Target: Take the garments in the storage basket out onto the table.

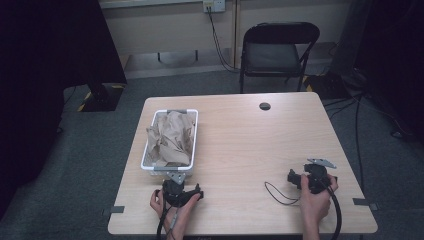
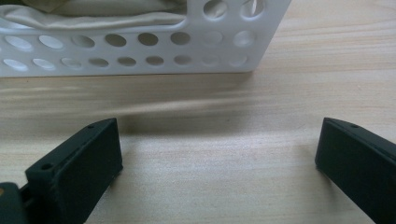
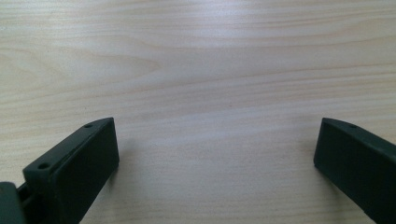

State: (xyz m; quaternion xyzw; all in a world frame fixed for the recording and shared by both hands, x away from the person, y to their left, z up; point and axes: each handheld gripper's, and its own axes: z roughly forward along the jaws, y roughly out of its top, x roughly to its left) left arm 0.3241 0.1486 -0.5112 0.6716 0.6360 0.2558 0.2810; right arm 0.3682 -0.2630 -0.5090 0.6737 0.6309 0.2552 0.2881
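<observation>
While both grippers rest near the table's [image 1: 240, 130] front edge, we see bare wood between them.
We find the white basket [image 1: 148, 150] of crumpled paper [image 1: 170, 137] just beyond the left gripper [image 1: 176, 189], jaws spread; the right gripper [image 1: 311, 177], jaws likewise spread, faces open tabletop.

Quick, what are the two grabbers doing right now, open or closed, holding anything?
Left gripper: open, holding nothing, just in front of the white basket.
Right gripper: open, holding nothing, over bare table.

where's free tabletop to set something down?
Bare wood runs from the white basket right to the table edge, and between the left gripper and right gripper. Crowded: the left side, where the basket holds crumpled paper.
</observation>
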